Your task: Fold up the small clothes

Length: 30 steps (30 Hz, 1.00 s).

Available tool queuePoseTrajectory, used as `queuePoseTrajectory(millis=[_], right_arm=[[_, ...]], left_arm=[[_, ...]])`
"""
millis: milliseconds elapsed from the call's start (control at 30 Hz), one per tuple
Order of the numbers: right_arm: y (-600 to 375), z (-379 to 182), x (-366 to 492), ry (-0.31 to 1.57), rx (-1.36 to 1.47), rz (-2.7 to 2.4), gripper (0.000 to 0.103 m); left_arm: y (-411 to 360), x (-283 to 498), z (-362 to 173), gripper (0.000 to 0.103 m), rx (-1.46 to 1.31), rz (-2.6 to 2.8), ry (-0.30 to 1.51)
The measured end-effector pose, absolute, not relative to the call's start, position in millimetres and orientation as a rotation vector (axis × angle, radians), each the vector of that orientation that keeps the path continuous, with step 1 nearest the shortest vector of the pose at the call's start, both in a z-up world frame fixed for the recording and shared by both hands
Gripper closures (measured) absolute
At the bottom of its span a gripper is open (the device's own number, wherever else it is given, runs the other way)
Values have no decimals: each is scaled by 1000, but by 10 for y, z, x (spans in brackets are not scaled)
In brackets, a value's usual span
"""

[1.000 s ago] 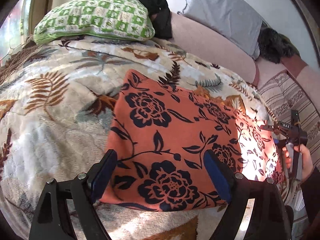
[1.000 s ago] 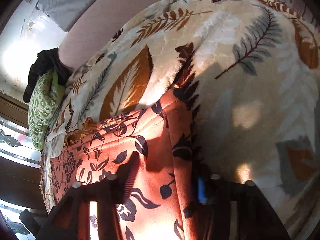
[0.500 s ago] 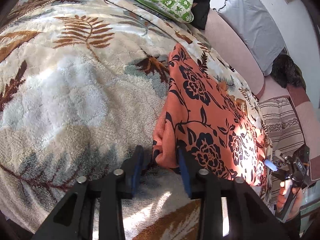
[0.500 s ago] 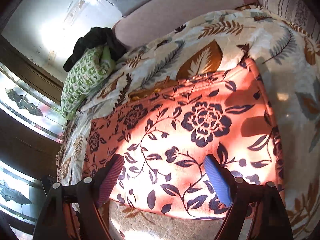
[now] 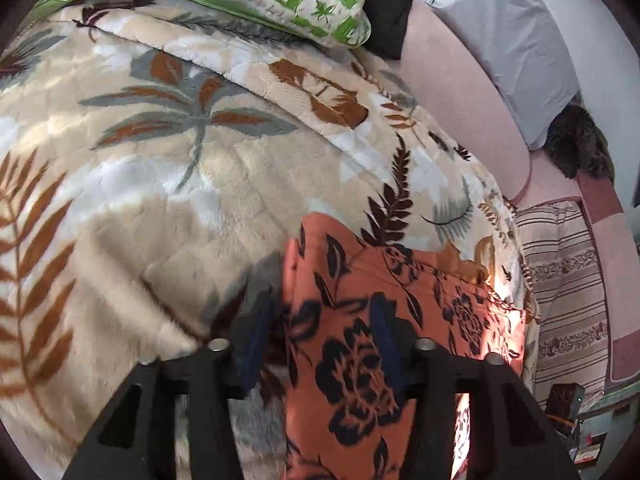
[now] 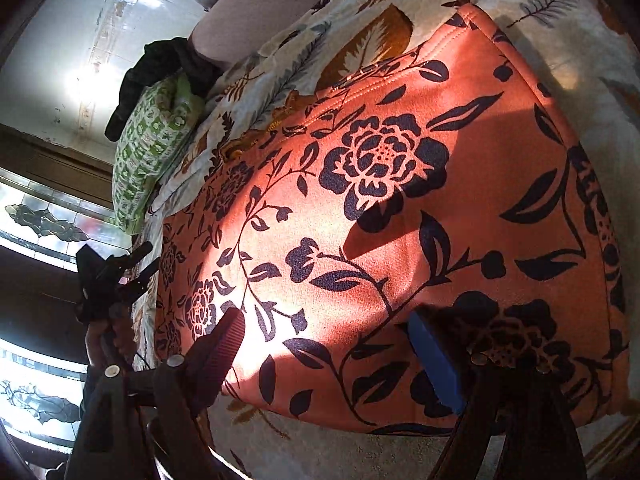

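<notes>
Evidently spread the orange floral garment [image 6: 400, 200] flat across the leaf-patterned fleece blanket [image 5: 160, 200], to keep every edge within reach for folding. Straddled its left edge with the left gripper [image 5: 320, 340], jaws closing with cloth between the pads but not yet visibly pinched, likely to lift that side over. Held the right gripper [image 6: 324, 320] wide above the near hem, gripping nothing, probably ready to take a second corner and keep the fold square.

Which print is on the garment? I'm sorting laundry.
Orange garment with dark navy roses and leaves; clearest in the right wrist view.
</notes>
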State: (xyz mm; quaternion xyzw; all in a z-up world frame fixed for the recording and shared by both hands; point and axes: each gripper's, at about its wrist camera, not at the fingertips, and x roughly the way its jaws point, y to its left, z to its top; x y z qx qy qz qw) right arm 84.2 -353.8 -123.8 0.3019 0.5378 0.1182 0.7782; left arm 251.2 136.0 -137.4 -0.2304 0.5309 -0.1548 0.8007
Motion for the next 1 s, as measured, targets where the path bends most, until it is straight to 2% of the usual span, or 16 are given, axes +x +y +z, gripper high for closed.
queuePoseTrajectory(millis=[33, 233, 300, 433, 500, 633, 733, 800, 1000], right_arm=[[-3550, -1243, 847, 1165, 657, 263, 17], [-3666, -1303, 851, 1159, 727, 309, 17], [-3702, -1305, 841, 1153, 761, 307, 17], [-3727, -1169, 803, 1125, 771, 277, 17], [-3749, -1023, 839, 1075, 761, 292, 17], [-3883, -869, 1213, 1008, 761, 251, 15], [-4109, -1119, 1619, 1059, 746, 71, 15], [-4261, -1241, 1705, 1060, 880, 31, 15], [-3995, -711, 1377, 982, 777, 127, 15]], left_arm=[[1331, 2596, -1408, 96, -457, -303, 1157], [1288, 2579, -1478, 90, -380, -268, 1100], [1227, 2462, -1366, 79, -292, -224, 1080], [1088, 2003, -982, 41, -139, -160, 971], [970, 1687, -812, 37, -57, -130, 917], [809, 1219, -697, 36, -30, -107, 921], [727, 981, -703, 36, -62, -87, 940], [683, 866, -722, 36, -60, -90, 955], [621, 670, -697, 36, -27, -84, 948]])
